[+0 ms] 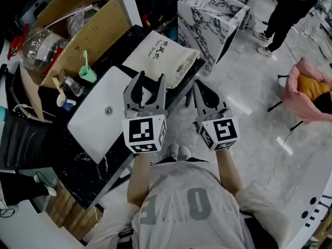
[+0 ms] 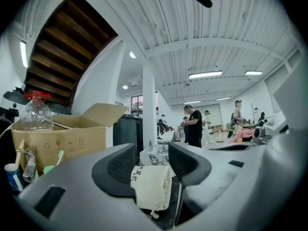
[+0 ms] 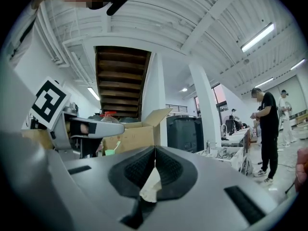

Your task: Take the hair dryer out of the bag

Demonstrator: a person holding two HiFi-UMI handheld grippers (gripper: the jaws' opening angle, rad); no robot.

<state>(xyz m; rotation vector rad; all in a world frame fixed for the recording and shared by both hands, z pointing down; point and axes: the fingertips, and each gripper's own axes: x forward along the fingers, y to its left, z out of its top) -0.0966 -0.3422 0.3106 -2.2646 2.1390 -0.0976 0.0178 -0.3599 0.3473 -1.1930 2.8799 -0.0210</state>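
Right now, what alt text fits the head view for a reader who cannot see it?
Seen from above, a person holds two grippers toward a cream drawstring bag lying on a dark counter; the left gripper is open, the right gripper shut. A white sink sits left of them.

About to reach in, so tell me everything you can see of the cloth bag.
The bag is cream cloth with dark printed characters and a cord at its gathered mouth. It lies flat on the dark counter, beyond the white sink. Only the counter touches it. Its contents are hidden.
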